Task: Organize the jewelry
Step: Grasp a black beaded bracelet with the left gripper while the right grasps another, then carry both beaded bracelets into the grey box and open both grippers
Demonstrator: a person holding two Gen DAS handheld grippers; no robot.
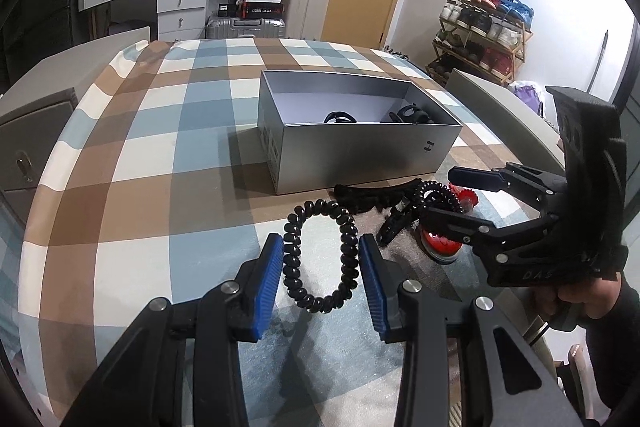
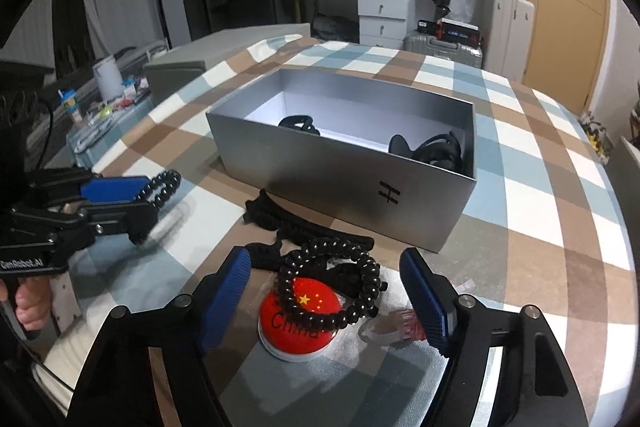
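My left gripper [image 1: 321, 243] is shut on a black spiral hair tie [image 1: 291, 259], its blue pads pressing the loop from both sides just above the checked cloth. In the right wrist view the left gripper [image 2: 148, 197] sits at the left with the same tie [image 2: 166, 185] sticking out of it. My right gripper [image 2: 328, 293] stands open around a second black spiral tie [image 2: 370, 287], which lies on a red round badge [image 2: 298, 327]; its pads do not touch the tie. An open silver box [image 2: 340, 183] behind it holds black hair pieces [image 2: 436, 151].
A black claw clip [image 2: 272, 215] lies between the badge and the silver box [image 1: 360, 159]. A clear plastic piece with red inside [image 2: 400, 325] rests by the right pad. The checked table [image 1: 140, 155] has grey chair backs around it, and a shoe rack [image 1: 480, 31] stands far right.
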